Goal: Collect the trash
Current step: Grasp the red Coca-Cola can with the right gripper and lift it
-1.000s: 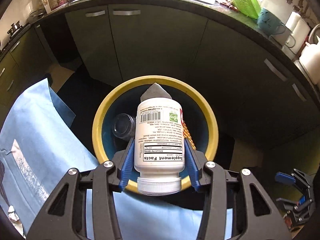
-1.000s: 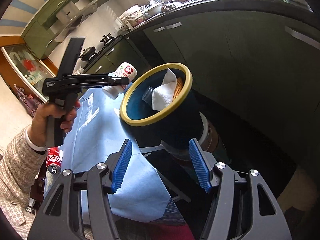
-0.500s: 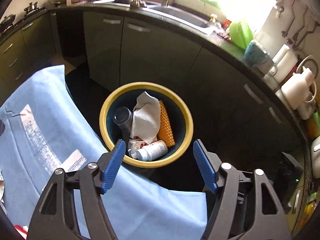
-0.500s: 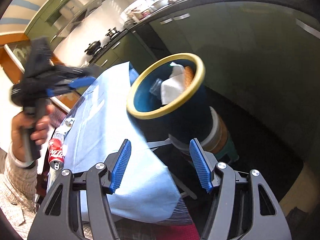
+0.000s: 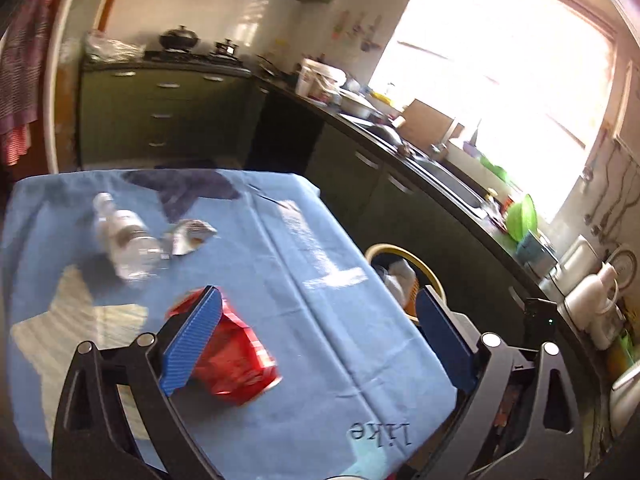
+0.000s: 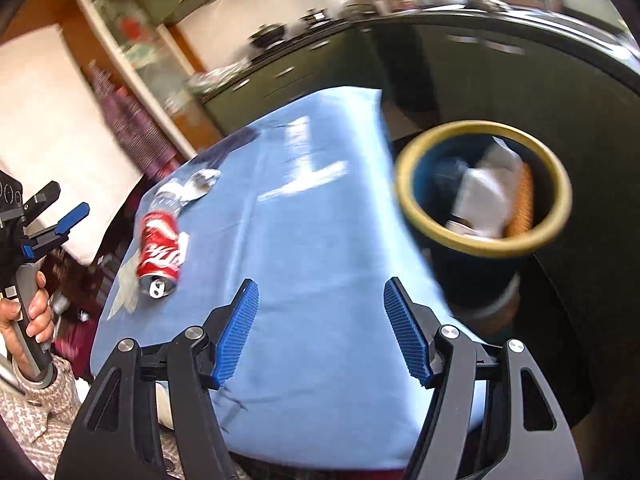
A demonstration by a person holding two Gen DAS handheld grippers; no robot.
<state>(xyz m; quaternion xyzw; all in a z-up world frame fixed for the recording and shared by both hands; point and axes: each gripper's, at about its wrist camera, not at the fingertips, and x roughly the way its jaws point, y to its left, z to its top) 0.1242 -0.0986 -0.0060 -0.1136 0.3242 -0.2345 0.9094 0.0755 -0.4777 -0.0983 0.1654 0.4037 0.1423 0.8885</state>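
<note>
My left gripper (image 5: 316, 328) is spread wide with nothing between its blue pads (image 5: 192, 340), hovering over the blue cloth (image 5: 280, 280) that covers the worktop. Just past its left pad lies a crushed red can (image 5: 232, 356) on its side. Farther off on the cloth rest a clear plastic bottle (image 5: 124, 236) and, just beside it, a crumpled silvery wrapper (image 5: 188, 236). My right gripper (image 6: 320, 332) is parted too and holds nothing, above the near end of the cloth. Beyond the worktop's right edge stands the yellow-rimmed bin (image 6: 480, 244), with white paper (image 6: 488, 188) and something orange (image 6: 524, 204) inside. My left hand (image 6: 28, 320) shows at the far left, clasping its handle.
</note>
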